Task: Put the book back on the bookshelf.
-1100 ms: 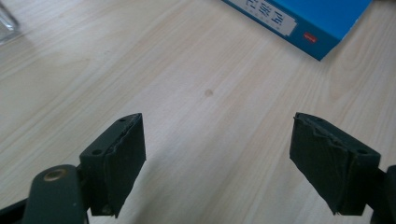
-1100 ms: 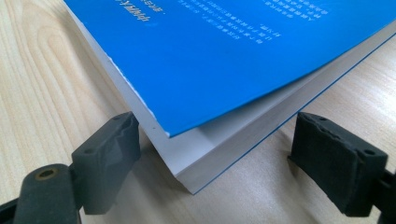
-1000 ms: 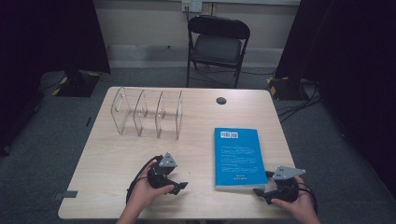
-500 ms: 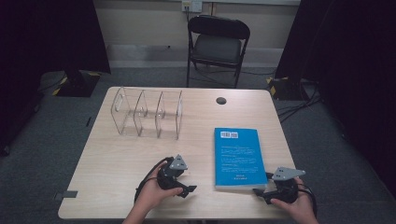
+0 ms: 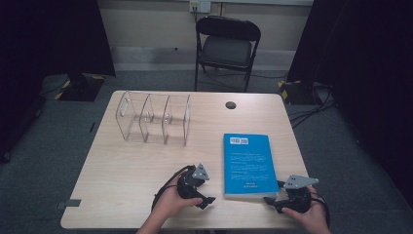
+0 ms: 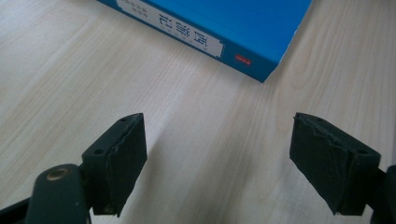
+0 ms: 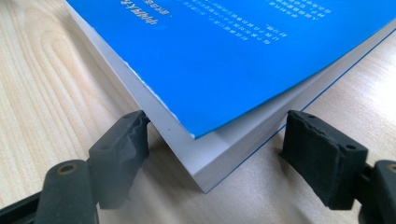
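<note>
Blue book (image 5: 249,165) lying flat at lower right of high view on table (image 5: 122,180), long axis running up-down the frame, spine on its left side.

R gripper (image 5: 271,200) is nearer: sitting at book's near right corner. In right gripper view that corner is poking between the jaws, which have just been closing in; pads (image 7: 122,154) are flanking the corner, no firm pinch visible yet, so nothing held.

L gripper (image 5: 209,200) is just beside the near left corner, jaws wide apart, empty; in left gripper view book corner (image 6: 261,70) is ahead at upper centre, apart from pads.
</note>
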`<state>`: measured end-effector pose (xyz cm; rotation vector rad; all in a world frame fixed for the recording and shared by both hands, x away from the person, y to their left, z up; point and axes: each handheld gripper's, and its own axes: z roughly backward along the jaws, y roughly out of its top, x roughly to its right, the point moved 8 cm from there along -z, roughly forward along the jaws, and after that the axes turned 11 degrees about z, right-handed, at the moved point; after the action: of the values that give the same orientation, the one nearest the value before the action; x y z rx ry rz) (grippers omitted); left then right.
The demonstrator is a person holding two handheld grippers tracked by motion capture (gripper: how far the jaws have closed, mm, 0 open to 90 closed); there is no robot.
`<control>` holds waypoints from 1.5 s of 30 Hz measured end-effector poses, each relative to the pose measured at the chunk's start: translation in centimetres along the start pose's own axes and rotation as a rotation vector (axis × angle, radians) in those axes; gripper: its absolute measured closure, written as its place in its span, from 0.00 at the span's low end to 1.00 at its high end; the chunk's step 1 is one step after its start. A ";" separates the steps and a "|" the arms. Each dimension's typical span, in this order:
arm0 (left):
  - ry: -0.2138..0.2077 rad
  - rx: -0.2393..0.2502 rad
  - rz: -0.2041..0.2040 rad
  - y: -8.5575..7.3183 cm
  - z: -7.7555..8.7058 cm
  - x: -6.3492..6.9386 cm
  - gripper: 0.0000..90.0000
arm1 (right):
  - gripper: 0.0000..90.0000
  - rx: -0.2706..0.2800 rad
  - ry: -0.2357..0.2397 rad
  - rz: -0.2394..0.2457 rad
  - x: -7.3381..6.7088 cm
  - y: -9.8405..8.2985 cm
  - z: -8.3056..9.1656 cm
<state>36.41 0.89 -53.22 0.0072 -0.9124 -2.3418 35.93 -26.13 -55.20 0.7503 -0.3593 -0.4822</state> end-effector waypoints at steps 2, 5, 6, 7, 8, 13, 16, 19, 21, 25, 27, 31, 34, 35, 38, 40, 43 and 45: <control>0.012 -0.019 -0.030 0.1 -0.2 0.1 0.21 | 0.25 0.004 -0.002 -0.001 0.0 0.0 0.0; -0.004 -0.035 -0.027 0.1 -0.8 0.6 0.21 | 0.25 -0.003 -0.004 0.000 0.0 0.0 0.0; -0.012 -0.028 -0.019 0.1 -1.2 0.9 0.21 | 0.25 -0.005 -0.005 0.000 0.0 0.0 0.0; -0.018 -0.036 -0.041 0.0 -1.4 1.0 0.21 | 0.25 -0.004 -0.003 -0.001 0.0 0.0 0.0; -0.016 -0.043 -0.046 0.0 -1.7 1.2 0.21 | 0.25 -0.004 -0.003 -0.001 0.0 0.0 0.0; -0.006 -0.044 -0.071 0.5 -2.8 1.6 0.19 | 0.25 -0.025 0.000 0.000 0.0 0.1 0.0; 0.008 -0.036 -0.064 1.0 -3.4 1.9 0.19 | 0.26 -0.028 -0.001 -0.006 0.0 0.1 0.1; 0.015 -0.025 -0.069 1.3 -3.7 1.9 0.19 | 0.26 -0.031 0.000 -0.007 -0.1 0.2 0.1; 0.024 -0.030 -0.070 1.5 -3.8 2.1 0.20 | 0.26 -0.031 -0.001 -0.008 -0.1 0.2 0.1; 0.027 -0.037 -0.106 1.6 -3.9 2.2 0.23 | 0.26 -0.025 -0.007 -0.003 0.0 0.2 0.1; 0.026 -0.040 -0.116 1.7 -4.0 2.3 0.23 | 0.26 -0.024 -0.006 -0.013 -0.1 0.2 0.1; 0.015 -0.021 -0.109 1.8 -4.2 2.7 0.23 | 0.27 -0.028 -0.006 -0.010 -0.1 0.3 0.2; 0.015 -0.046 -0.150 1.7 -4.1 2.4 0.23 | 0.27 -0.030 -0.002 -0.018 0.0 0.4 0.2; 0.014 -0.044 -0.149 1.7 -4.1 2.4 0.23 | 0.28 -0.035 -0.003 -0.019 -0.1 0.4 0.2; 0.015 -0.047 -0.150 1.7 -4.1 2.4 0.23 | 0.28 -0.036 -0.002 -0.026 -0.1 0.5 0.2; 0.013 -0.042 -0.148 1.7 -4.1 2.5 0.23 | 0.28 -0.036 0.000 -0.018 -0.1 0.5 0.1; -0.008 0.022 -0.093 1.9 -4.4 2.8 0.23 | 0.28 -0.044 -0.002 -0.020 -0.1 0.6 0.1; -0.003 0.006 -0.121 1.8 -4.3 2.5 0.23 | 0.29 -0.041 0.000 -0.022 -0.1 0.6 0.2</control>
<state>36.28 -4.13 -54.89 0.0633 -0.9443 -2.4505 35.95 -25.79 -54.65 0.7157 -0.3403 -0.5091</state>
